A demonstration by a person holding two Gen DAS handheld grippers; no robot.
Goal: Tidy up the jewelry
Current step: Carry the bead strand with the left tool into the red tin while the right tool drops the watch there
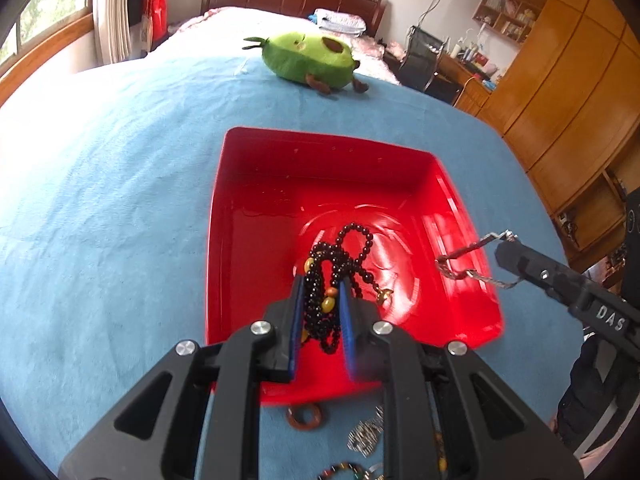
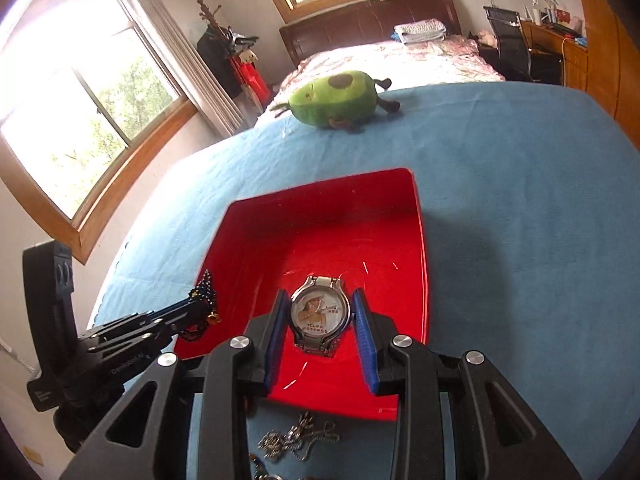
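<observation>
1. Black bead necklace (image 1: 335, 276), with a few amber beads, is clamped between the blue pads of the left tongs (image 1: 320, 292). Its loops hang above the near half of the red tray (image 1: 256, 168).
2. Wristwatch (image 2: 320, 312), silver case and pale printed dial, sits between the pads of the right tongs (image 2: 321, 312), over the tray's near middle. The pads meet the case sides; the tongs are closed on it.
3. In the left wrist view the right tongs (image 1: 505, 249) come in over the tray's right rim, with the watch's metal band (image 1: 464, 264) trailing from the tip.
4. In the right wrist view the left tongs (image 2: 200, 308) reach over the tray's left rim, with the bead bundle (image 2: 204, 292) bunched at the tip.
5. The tray floor looks bare under the held pieces, though glare makes this hard to confirm.
6. Just in front of the tray's near edge, on the blue bedspread (image 1: 100, 200): a brown ring (image 1: 304, 416), a silver chain pile (image 1: 366, 432) and a multicoloured bead bracelet (image 1: 344, 470), partly hidden by the tongs' frame.
7. Beyond the tray's far edge, well apart: a green avocado plush toy (image 1: 308, 58) lying on the bed.
8. Further off from the tray: wooden headboard, windows, desk, wardrobes.
</observation>
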